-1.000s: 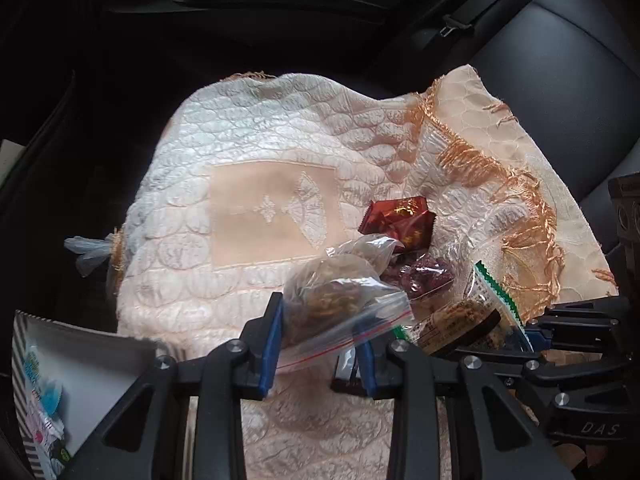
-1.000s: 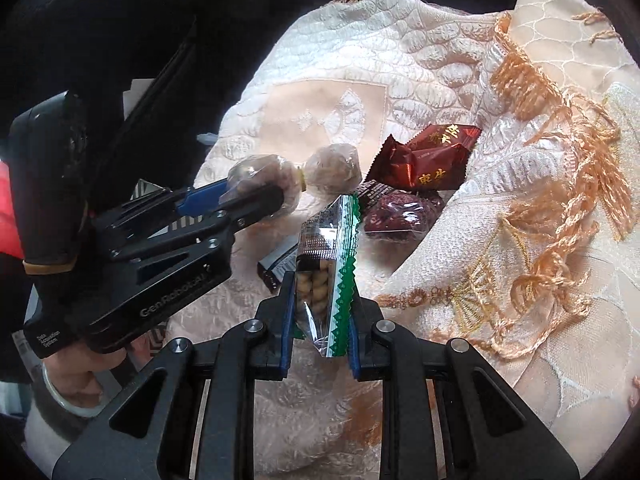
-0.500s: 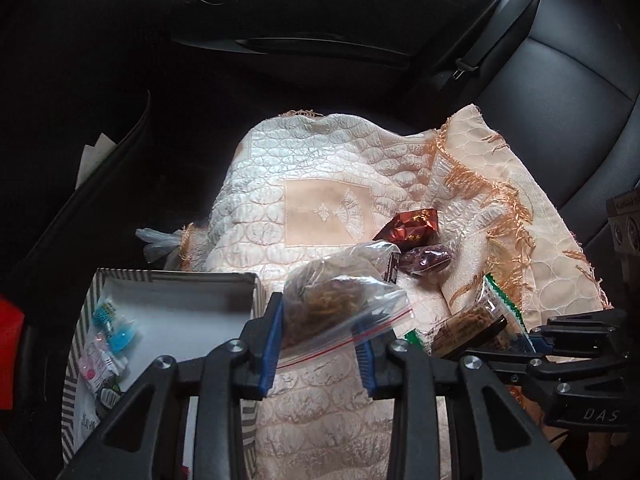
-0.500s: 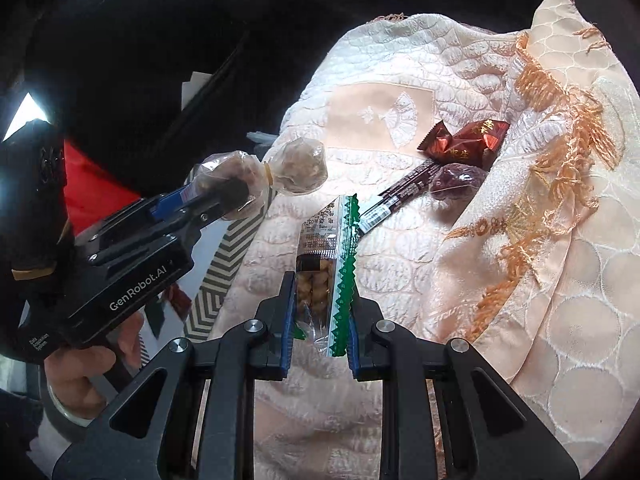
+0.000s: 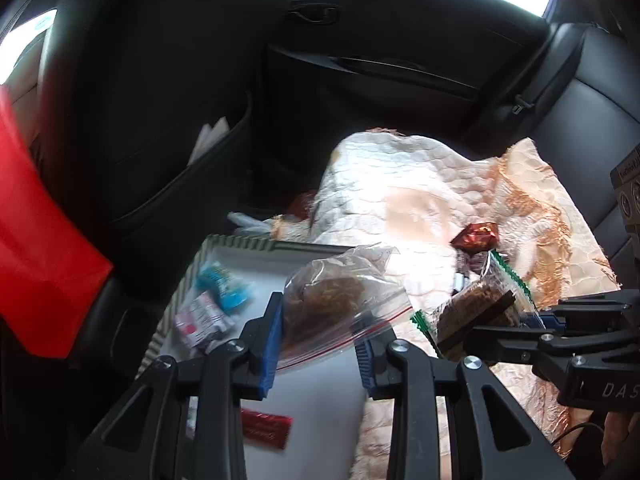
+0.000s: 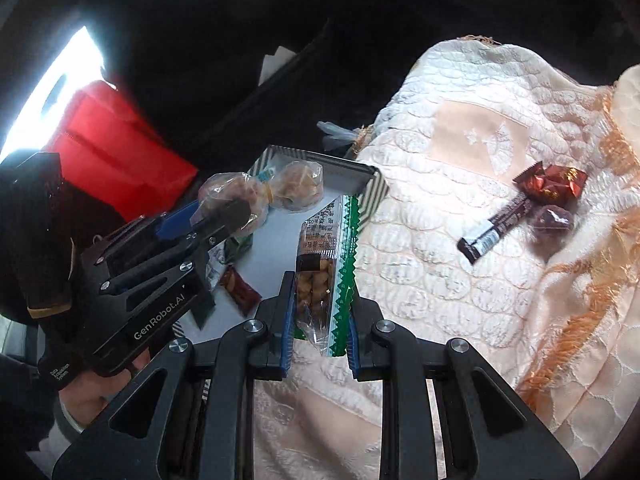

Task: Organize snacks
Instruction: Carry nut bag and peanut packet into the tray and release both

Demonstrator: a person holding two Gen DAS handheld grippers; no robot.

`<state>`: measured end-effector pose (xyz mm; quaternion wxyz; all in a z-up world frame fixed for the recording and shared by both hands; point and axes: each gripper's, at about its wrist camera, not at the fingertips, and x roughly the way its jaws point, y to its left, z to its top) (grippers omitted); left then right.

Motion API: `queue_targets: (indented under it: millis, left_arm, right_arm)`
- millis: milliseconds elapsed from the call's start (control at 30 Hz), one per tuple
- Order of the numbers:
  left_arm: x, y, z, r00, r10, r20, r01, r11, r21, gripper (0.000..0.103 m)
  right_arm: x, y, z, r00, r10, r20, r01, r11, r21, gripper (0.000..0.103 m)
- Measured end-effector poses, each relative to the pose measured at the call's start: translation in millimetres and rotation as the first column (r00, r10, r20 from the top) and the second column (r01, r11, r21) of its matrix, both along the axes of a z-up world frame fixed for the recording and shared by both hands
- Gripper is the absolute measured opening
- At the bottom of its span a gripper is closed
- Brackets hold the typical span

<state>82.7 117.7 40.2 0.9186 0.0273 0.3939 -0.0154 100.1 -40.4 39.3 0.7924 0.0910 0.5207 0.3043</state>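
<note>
Both tools grip snacks. Left tool (image 5: 316, 336) is clamped on a clear zip bag (image 5: 340, 300) with a red seal line and brown contents, held above the white floor of a striped-rim box (image 5: 240, 242). Right tool (image 6: 318, 332) is pressed shut on a green-edged peanut packet (image 6: 326, 264), which stands upright between the blue pads, over the seam where the box (image 6: 372, 192) meets the cloth. From the right wrist view, the left tool (image 6: 224, 216) appears at left with its bag (image 6: 260, 194) pinched into 2 lobes by a yellow band.

Inside the box lie a blue-wrapped sweet (image 5: 224, 286), a pink-and-white wrapper (image 5: 202, 318), and a dark red sachet (image 6: 240, 290). On the cream quilted cloth (image 6: 460, 208) beside the box rest a red foil candy (image 6: 554, 182), a dark stick packet (image 6: 494, 230) and a dark round wrapped sweet (image 6: 554, 220), close together. A red bag (image 6: 116, 148) stands beyond the box, against the black car seat (image 5: 132, 80).
</note>
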Motion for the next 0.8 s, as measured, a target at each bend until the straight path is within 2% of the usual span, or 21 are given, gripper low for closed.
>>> queue_targets:
  millis: [167, 367, 567, 800]
  left_arm:
    - [-13, 33, -5, 0.996, 0.087, -0.009, -0.087, 0.996, -0.023, 0.035]
    - [-18, 61, -22, 0.984, 0.174, -0.035, -0.175, 0.984, -0.032, 0.035]
    - [-21, 72, -41, 0.975, 0.216, -0.061, -0.216, 0.976, -0.009, 0.035]
    - [-22, 72, -50, 0.972, 0.223, -0.069, -0.223, 0.975, 0.009, 0.038]
  right_arm:
    - [0, 36, 0, 0.999, 0.053, -0.011, -0.053, 0.999, 0.003, 0.02]
    - [6, 75, -21, 0.993, 0.103, -0.054, -0.103, 0.995, -0.009, 0.02]
    - [12, 104, -46, 0.982, 0.158, -0.108, -0.16, 0.987, -0.017, 0.02]
    - [12, 128, -73, 0.968, 0.198, -0.154, -0.206, 0.978, -0.041, 0.02]
